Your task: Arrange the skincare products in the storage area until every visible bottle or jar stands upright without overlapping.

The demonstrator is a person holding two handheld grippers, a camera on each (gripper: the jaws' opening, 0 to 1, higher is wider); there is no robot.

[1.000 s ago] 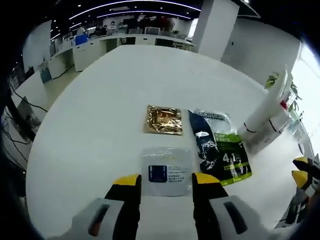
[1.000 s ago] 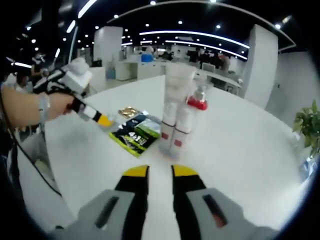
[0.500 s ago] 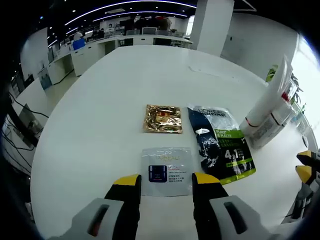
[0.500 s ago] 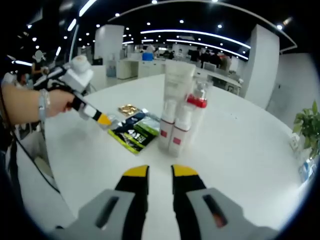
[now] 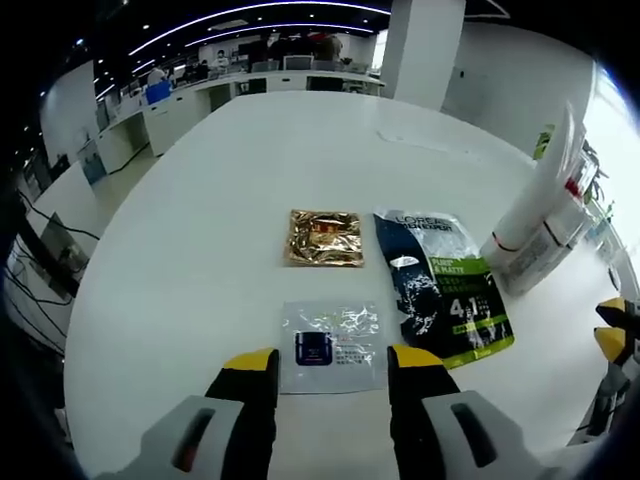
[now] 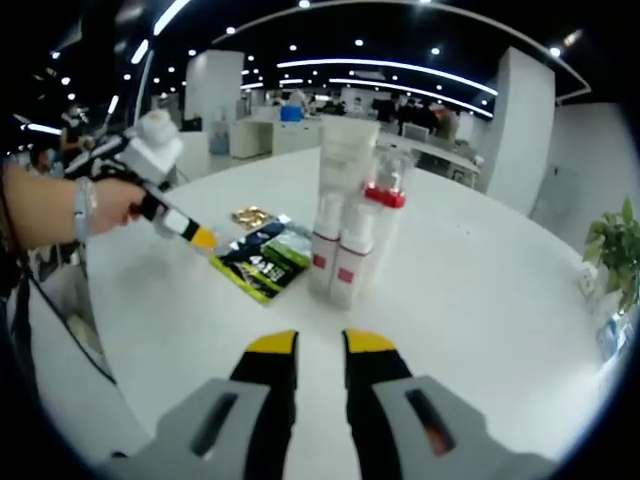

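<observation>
Left gripper view has our left tongs [image 5: 320, 362] spread wide and empty, hovering just short of a clear sachet [image 5: 332, 346] that lies flat on the white surface [image 5: 200, 230]. Beyond it sit a gold sachet [image 5: 324, 238] and, just beside that, a dark-and-green pouch [image 5: 445, 290]; none of the three overlaps another. At the right edge the white tubes [image 5: 535, 225] stand upright in a tight cluster. From the right gripper view our right tongs [image 6: 320, 345] are narrow, almost closed, holding nothing, aimed at those tubes [image 6: 345, 235] and the red-capped bottle [image 6: 383, 215] touching them. We judge the sachets light, limp and slick, hard to pinch off a flat top, so we would catch an edge. The tubes look light and top-heavy, likely to tip, so we would grip low on the body and squeeze gently.
</observation>
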